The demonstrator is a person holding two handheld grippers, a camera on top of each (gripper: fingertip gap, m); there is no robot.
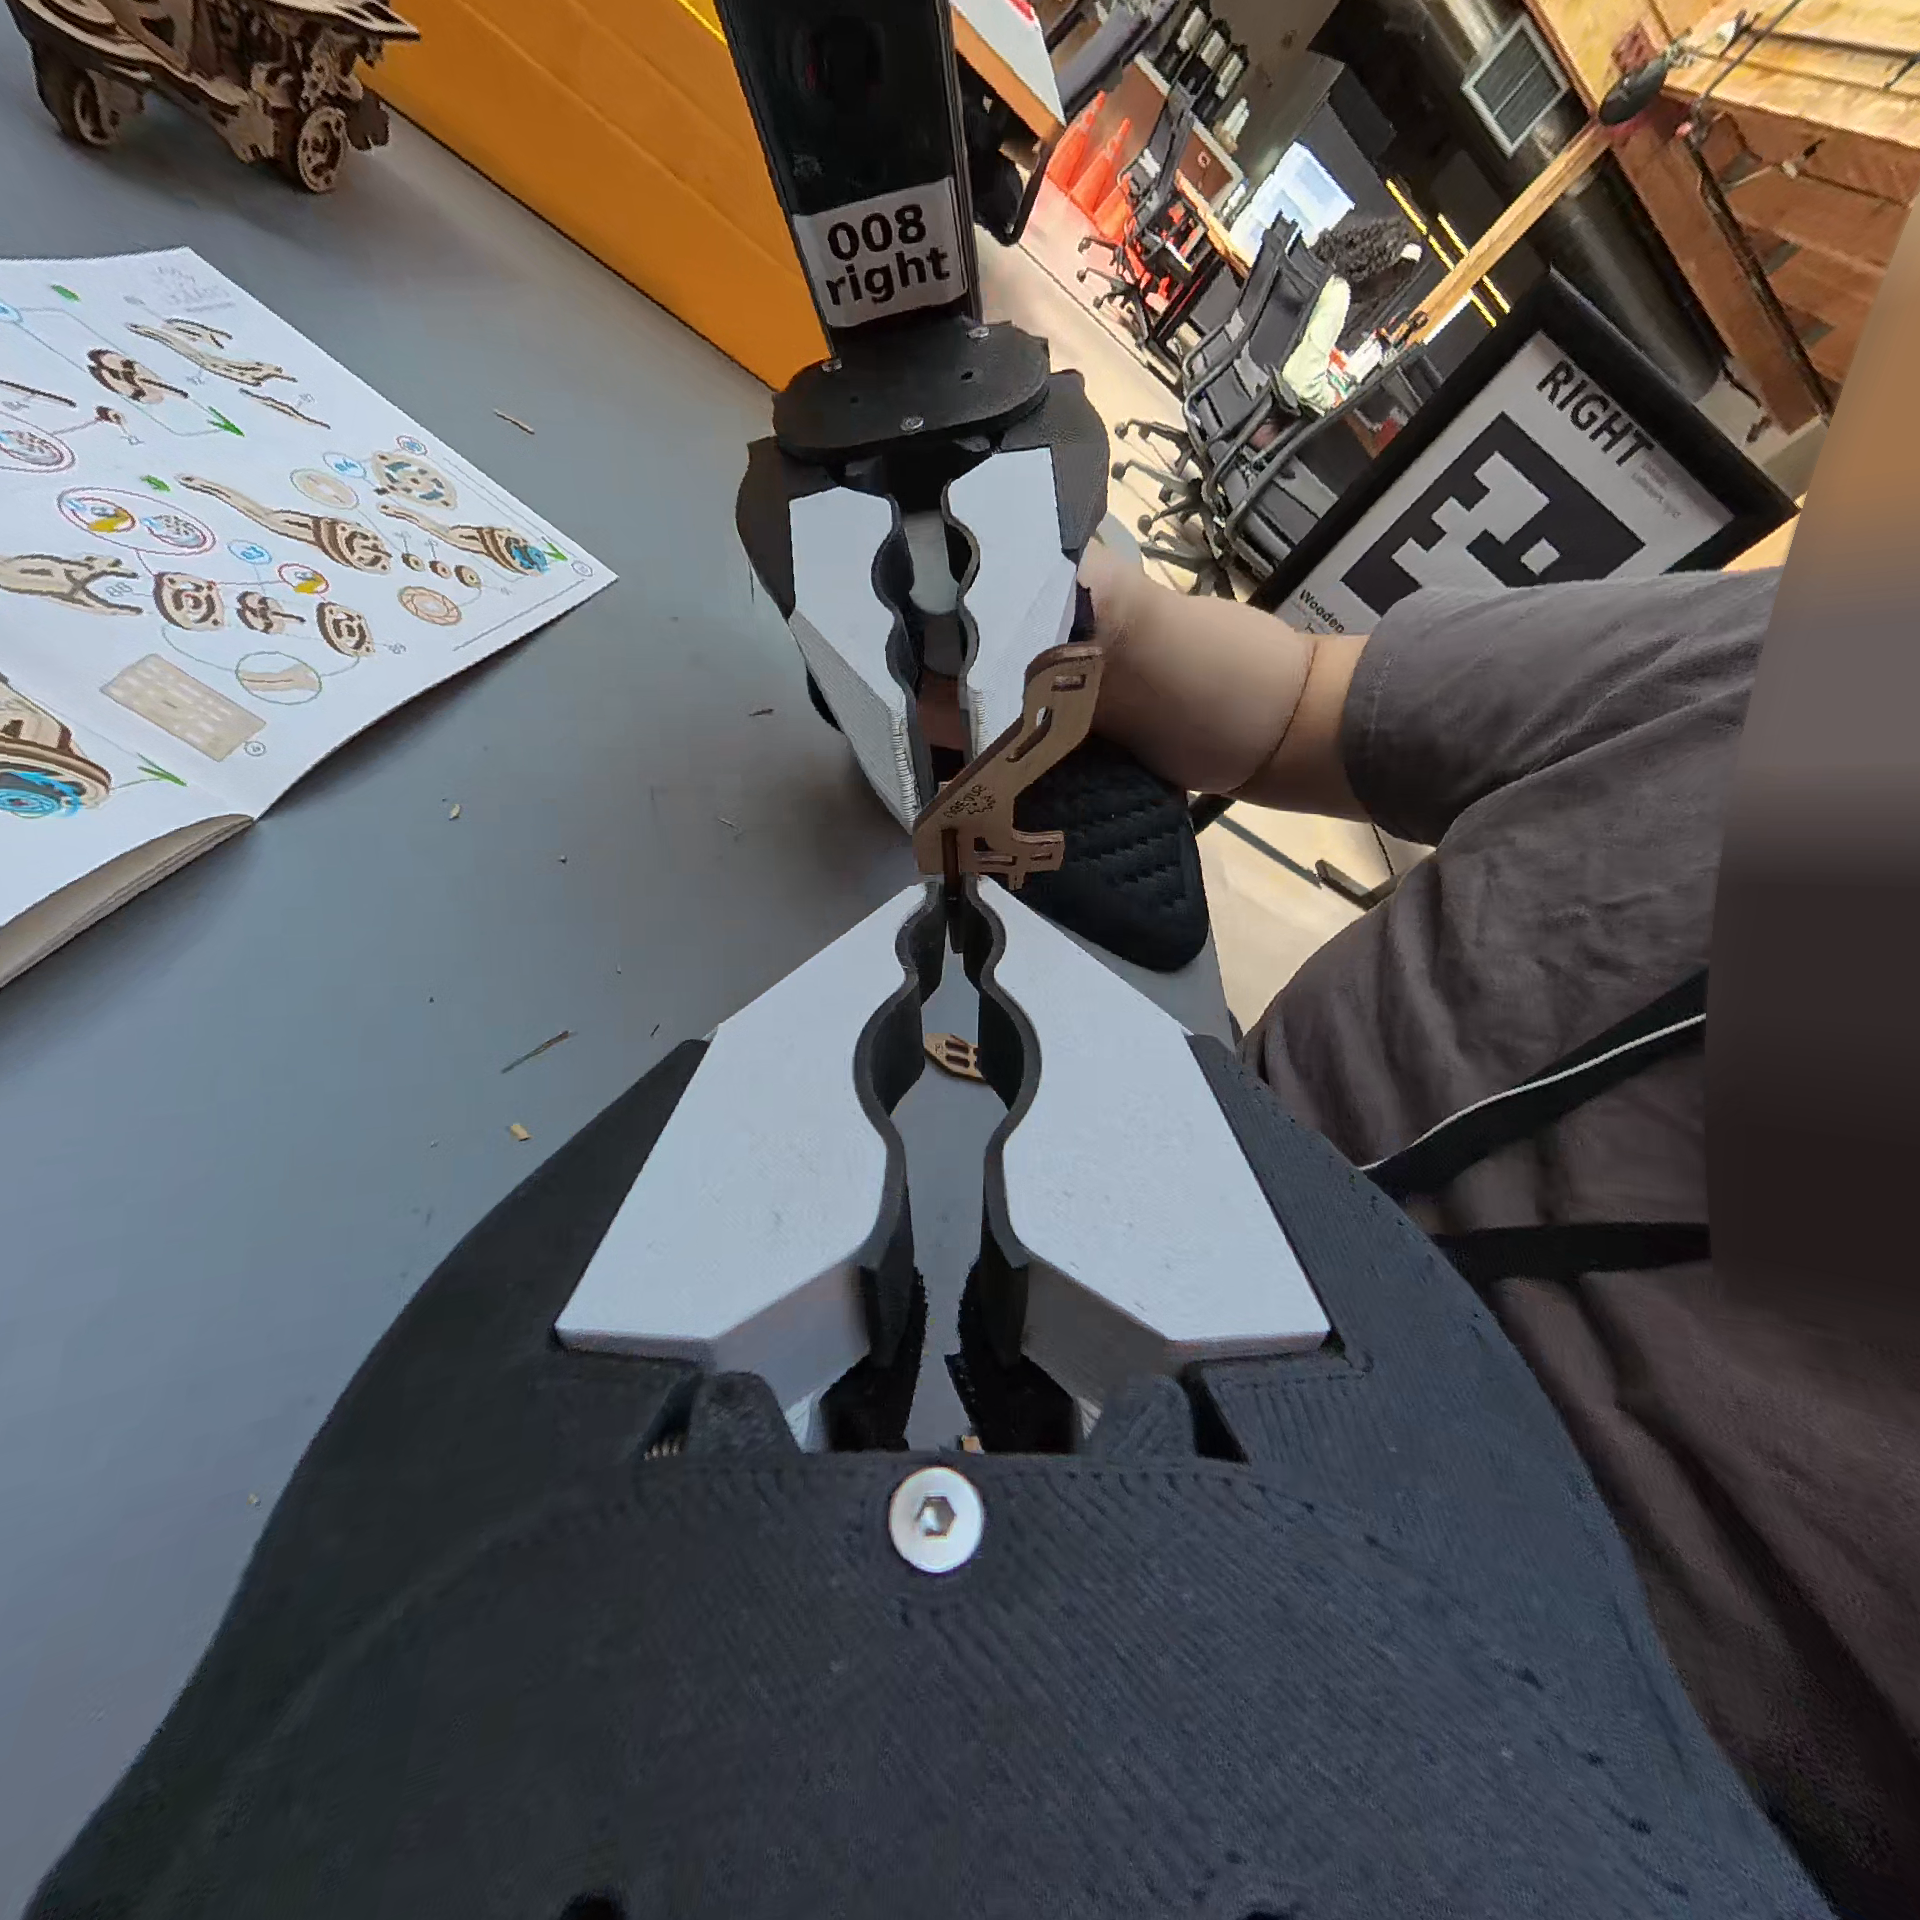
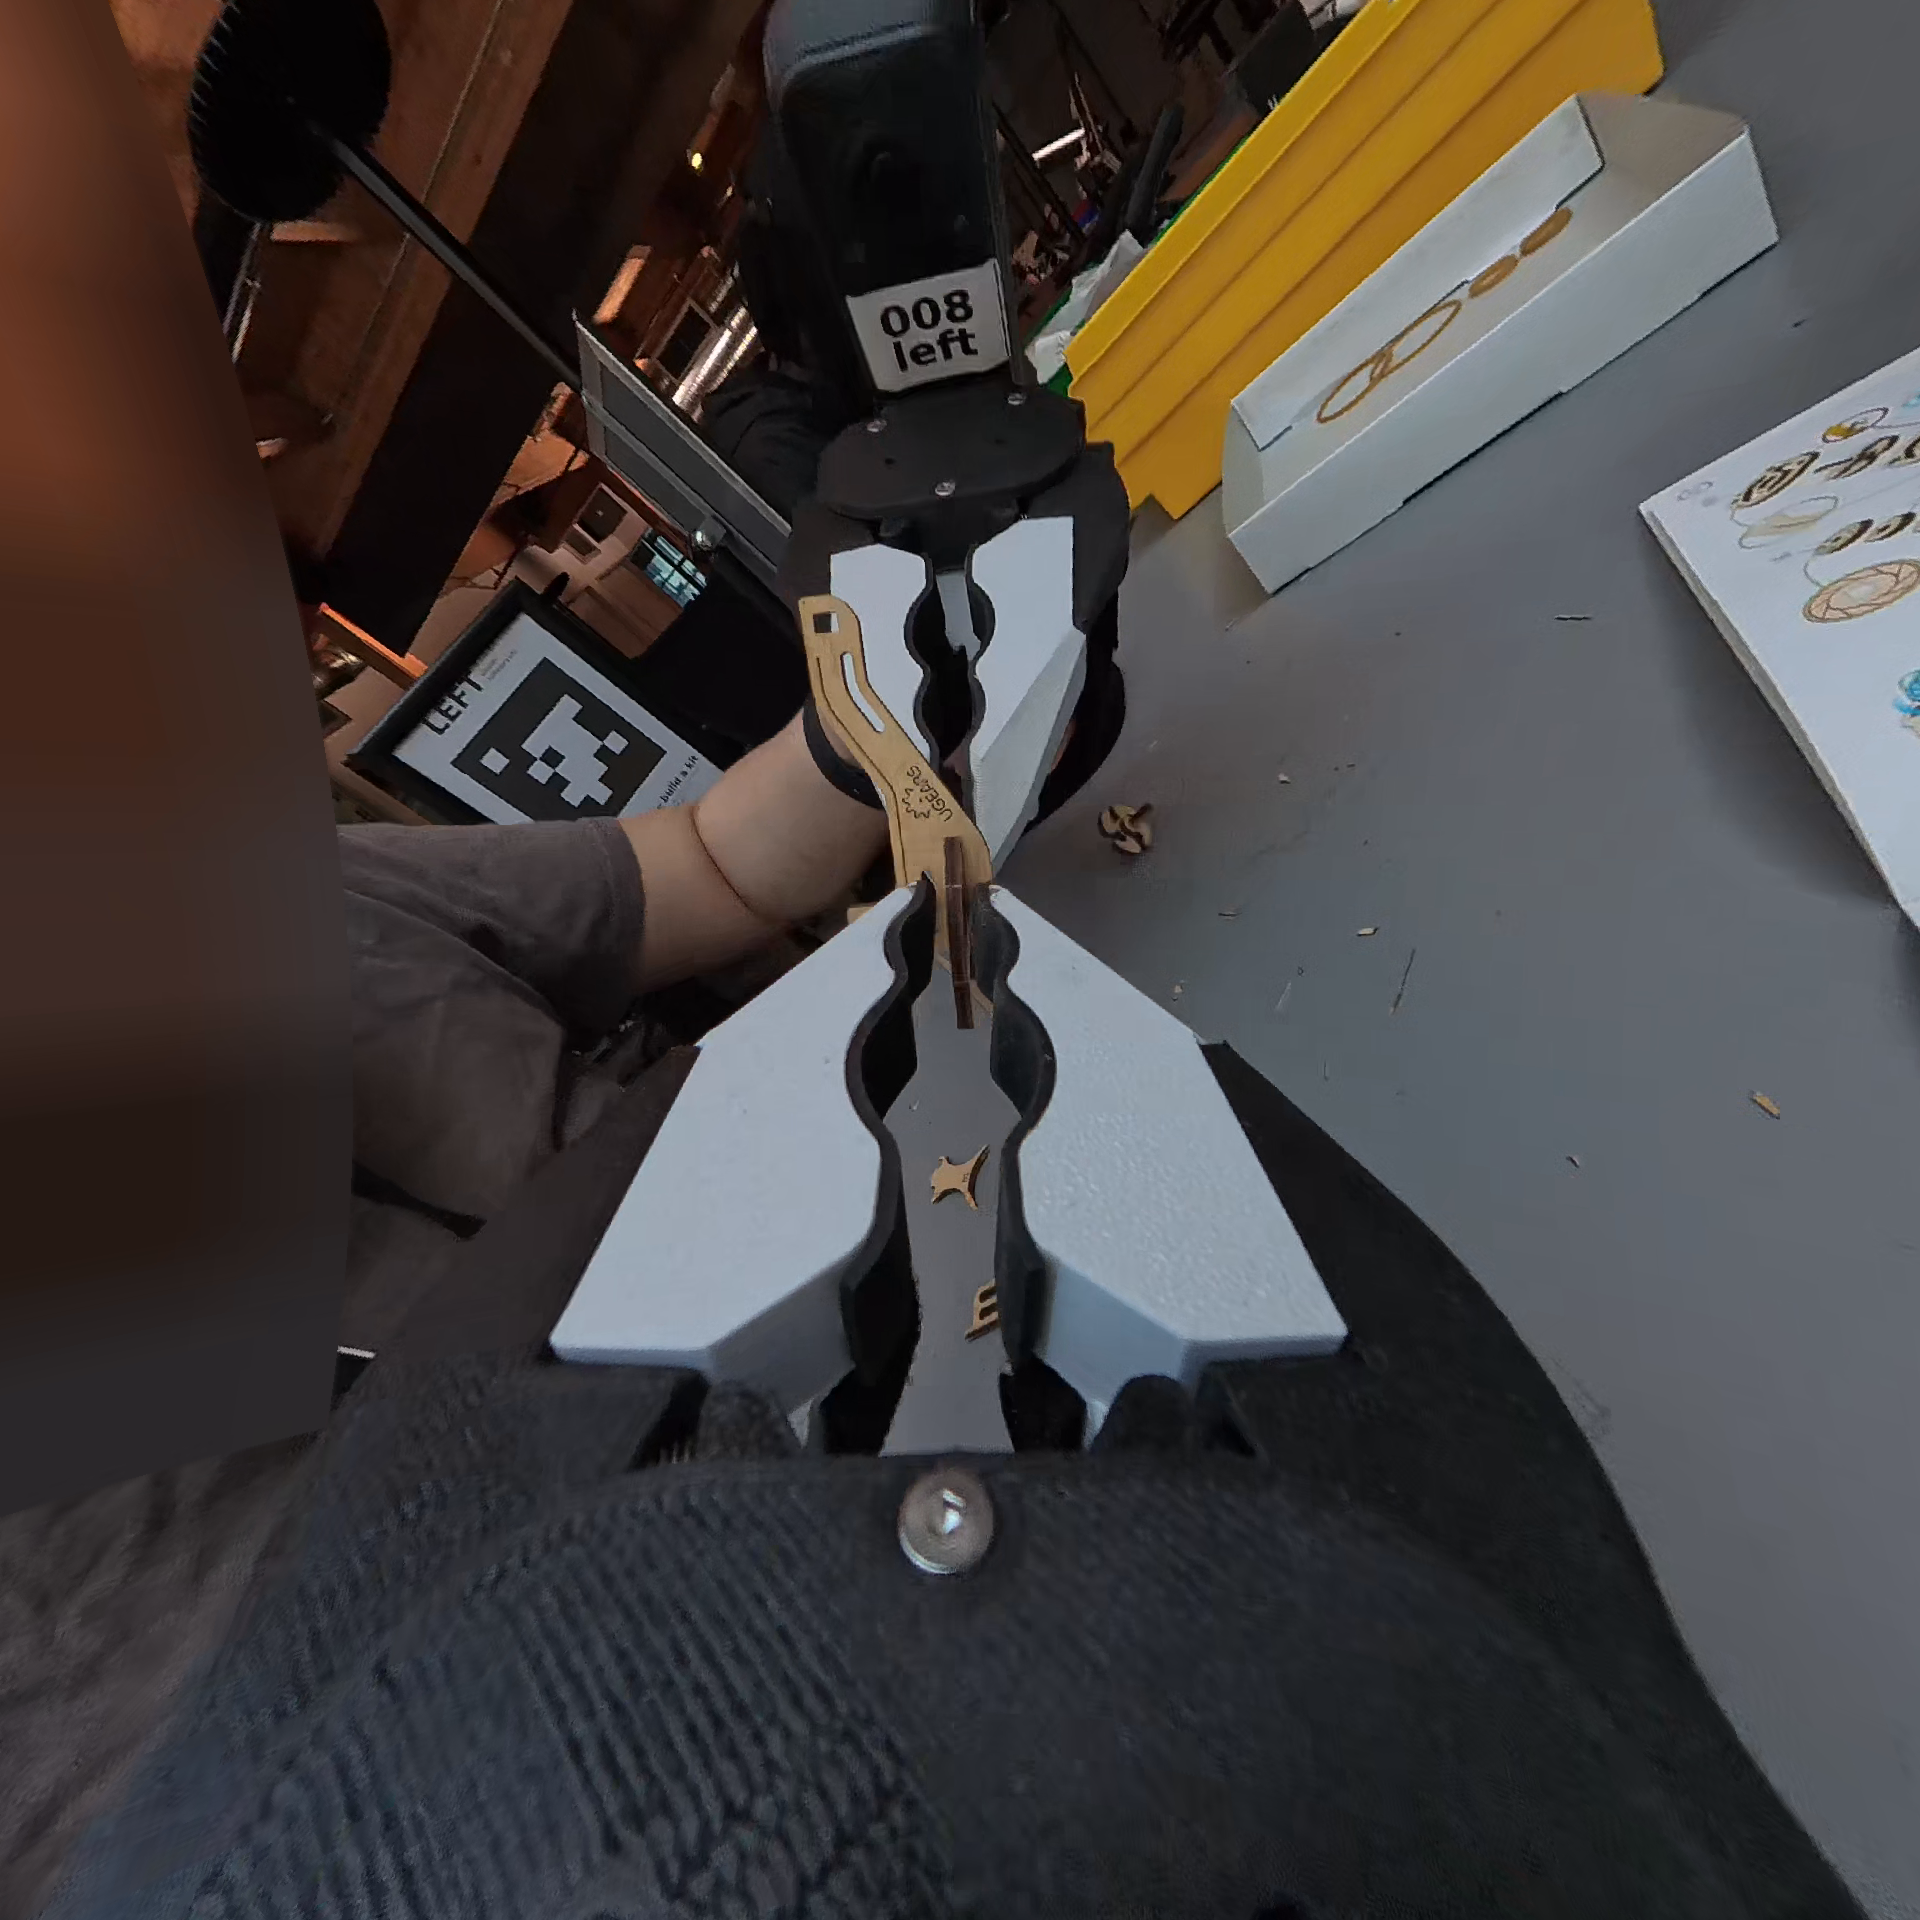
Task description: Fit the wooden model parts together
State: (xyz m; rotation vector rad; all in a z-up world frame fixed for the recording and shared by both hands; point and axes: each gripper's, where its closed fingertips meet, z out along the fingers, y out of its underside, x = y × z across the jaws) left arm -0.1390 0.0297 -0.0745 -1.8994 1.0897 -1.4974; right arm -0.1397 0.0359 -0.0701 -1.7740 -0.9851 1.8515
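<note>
A long flat wooden arm with a slot is held in the air between my two grippers, which face each other tip to tip. A small wooden cross piece sits in the arm's lower end at a right angle to it. My left gripper is shut on the arm's lower end. My right gripper is shut on the small cross piece, seen edge-on between its fingers. The arm runs up past the left gripper in the right wrist view. The joint itself is partly hidden by the fingertips.
The grey table holds an open instruction booklet, a finished wooden model, yellow bins and a white box with ring parts. Loose small parts lie below. A person's hand and grey sleeve are close on the right. My left and right fingertips are right by each other.
</note>
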